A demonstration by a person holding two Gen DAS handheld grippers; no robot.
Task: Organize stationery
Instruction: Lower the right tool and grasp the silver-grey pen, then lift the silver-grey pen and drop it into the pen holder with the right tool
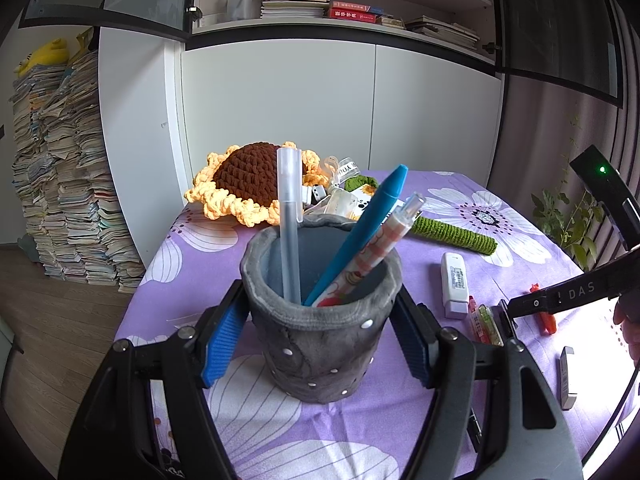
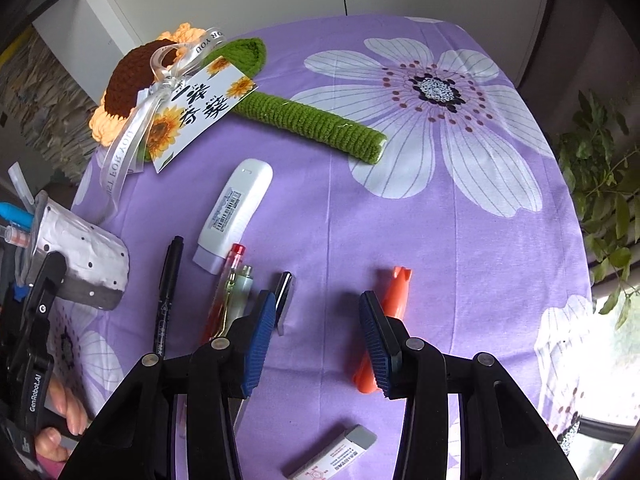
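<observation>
Gripping the grey pen holder [image 1: 320,336], the left gripper [image 1: 316,340] has its blue-padded jaws clenched on the holder's two sides. Holder stands upright near the table's left edge, mouth up. Three pens inside: clear pen [image 1: 290,224] near vertical, cap up; blue pen [image 1: 360,236] and patterned pen [image 1: 376,252] both lean up and to the right.

Right gripper [image 2: 318,340] hovers over the purple floral cloth of the table [image 2: 460,240], jaws released, nothing between them. Orange pen [image 2: 394,300] lies just beside the right jaw, long axis running toward the far edge. Black marker [image 2: 168,292], red pen [image 2: 226,292] and white correction tape [image 2: 234,216] lie left of it, roughly parallel. Eraser [image 2: 336,456] lies near the front edge.

Readable: "DAS" on the right gripper's side in the left view; "GenRobot.AI" on the left gripper; ribbon on the crochet sunflower [image 2: 132,80] reads "FOR YOU".
</observation>
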